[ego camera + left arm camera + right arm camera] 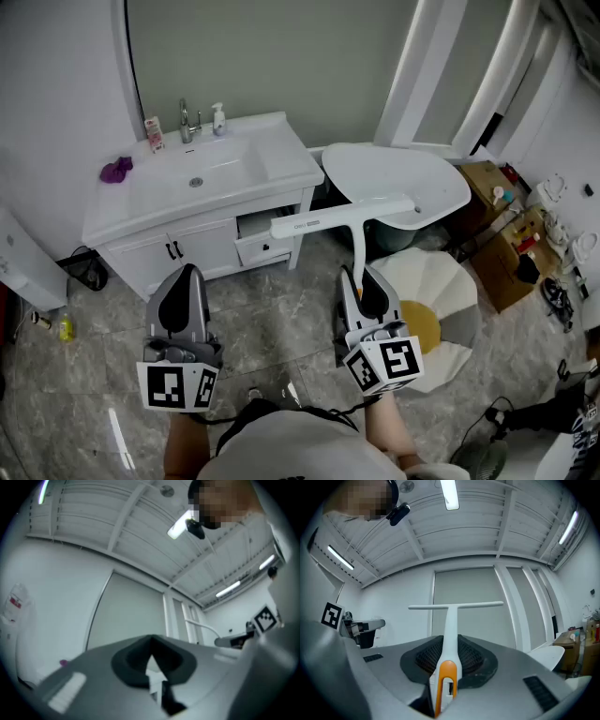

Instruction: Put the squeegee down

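Note:
In the head view the squeegee (342, 217) is white, with a long T-shaped blade held level in the air in front of the vanity. Its handle runs back into my right gripper (354, 274), which is shut on it. The right gripper view shows the white handle with its orange end (448, 667) clamped between the dark pads, and the blade (456, 605) upright ahead. My left gripper (187, 272) hovers over the marble floor at the left, shut and empty. In its own view the left gripper (152, 660) has its jaws together.
A white vanity (281, 169) with a sink, faucet (187, 120), soap bottle (217, 118) and purple cloth (116, 170) stands ahead on the left, one drawer (267, 246) open. A white oval tub (398, 183) lies to the right, with cardboard boxes (506, 272) beyond it.

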Action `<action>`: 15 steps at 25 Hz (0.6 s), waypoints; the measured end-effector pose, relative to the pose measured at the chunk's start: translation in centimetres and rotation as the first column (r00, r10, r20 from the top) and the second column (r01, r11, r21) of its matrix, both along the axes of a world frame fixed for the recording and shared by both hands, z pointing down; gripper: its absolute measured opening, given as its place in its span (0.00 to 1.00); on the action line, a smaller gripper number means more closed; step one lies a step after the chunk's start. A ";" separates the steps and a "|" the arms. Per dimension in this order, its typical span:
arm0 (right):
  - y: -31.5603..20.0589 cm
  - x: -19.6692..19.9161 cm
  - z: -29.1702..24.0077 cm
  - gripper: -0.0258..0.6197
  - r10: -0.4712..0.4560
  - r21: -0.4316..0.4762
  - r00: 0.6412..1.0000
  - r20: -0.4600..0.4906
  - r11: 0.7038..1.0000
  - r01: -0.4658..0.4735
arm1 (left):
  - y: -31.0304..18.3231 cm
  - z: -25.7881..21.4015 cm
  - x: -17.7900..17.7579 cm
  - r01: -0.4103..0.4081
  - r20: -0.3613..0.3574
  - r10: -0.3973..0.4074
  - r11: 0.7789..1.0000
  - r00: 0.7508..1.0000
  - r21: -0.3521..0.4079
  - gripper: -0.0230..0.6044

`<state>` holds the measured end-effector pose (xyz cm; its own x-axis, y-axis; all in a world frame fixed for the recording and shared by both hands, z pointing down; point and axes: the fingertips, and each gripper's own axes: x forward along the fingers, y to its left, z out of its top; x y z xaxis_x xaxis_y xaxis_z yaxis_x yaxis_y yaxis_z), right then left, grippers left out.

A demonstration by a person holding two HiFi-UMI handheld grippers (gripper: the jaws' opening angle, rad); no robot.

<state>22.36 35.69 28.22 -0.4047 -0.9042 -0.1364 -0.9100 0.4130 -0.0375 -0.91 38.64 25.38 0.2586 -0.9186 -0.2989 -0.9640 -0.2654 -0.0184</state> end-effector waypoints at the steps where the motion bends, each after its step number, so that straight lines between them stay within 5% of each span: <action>1: 0.1 0.0 0.0 0.18 0.000 0.001 1.000 0.001 1.000 0.000 | 0.1 0.0 0.1 -0.003 0.002 0.003 1.000 1.000 0.001 0.05; 15: -1.1 -0.8 0.7 0.18 0.025 -0.006 1.000 0.008 1.000 -0.025 | -1.4 0.3 -0.7 -0.019 0.007 0.019 1.000 1.000 0.004 0.05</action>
